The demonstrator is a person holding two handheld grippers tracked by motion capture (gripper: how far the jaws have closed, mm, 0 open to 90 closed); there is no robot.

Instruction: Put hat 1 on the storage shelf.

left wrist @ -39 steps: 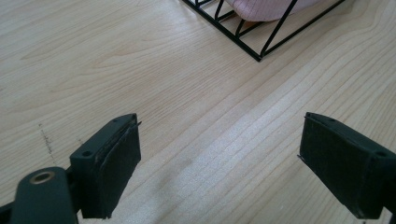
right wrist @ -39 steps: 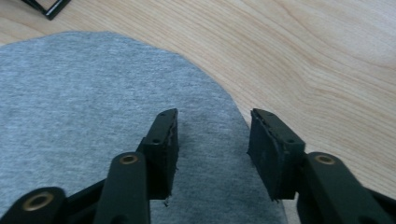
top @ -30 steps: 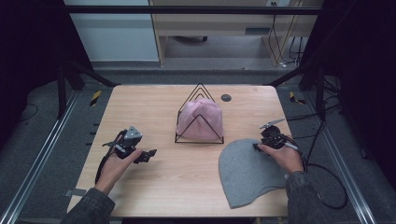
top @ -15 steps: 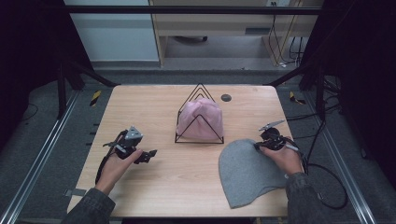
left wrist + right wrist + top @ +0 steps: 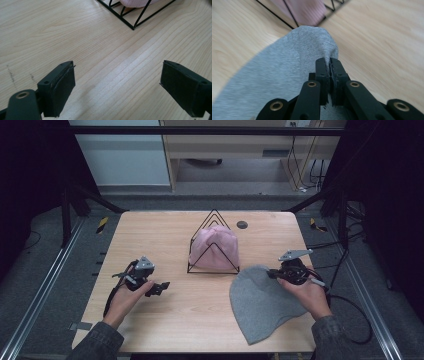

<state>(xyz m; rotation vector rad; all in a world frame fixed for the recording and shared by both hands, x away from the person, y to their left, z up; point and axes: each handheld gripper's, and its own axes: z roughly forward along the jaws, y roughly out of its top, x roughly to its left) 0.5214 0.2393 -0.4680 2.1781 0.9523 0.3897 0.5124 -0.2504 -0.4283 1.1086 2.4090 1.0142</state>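
Grey hat (image 5: pixel 262 302) lies flat at table's (image 5: pixel 165 227) near right; right gripper (image 5: pixel 329 65) is clenched on its far edge, prob. to lift it. Left gripper (image 5: pixel 117 85), jaws wide w/ nothing between, waits at near left. Pink hat (image 5: pixel 216 247) already sits on wire rack (image 5: pixel 214 215) at centre.

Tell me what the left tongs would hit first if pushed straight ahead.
Probably the near corner of the black wire stand holding the pink hat; only bare table lies before it. Depth is uncertain.
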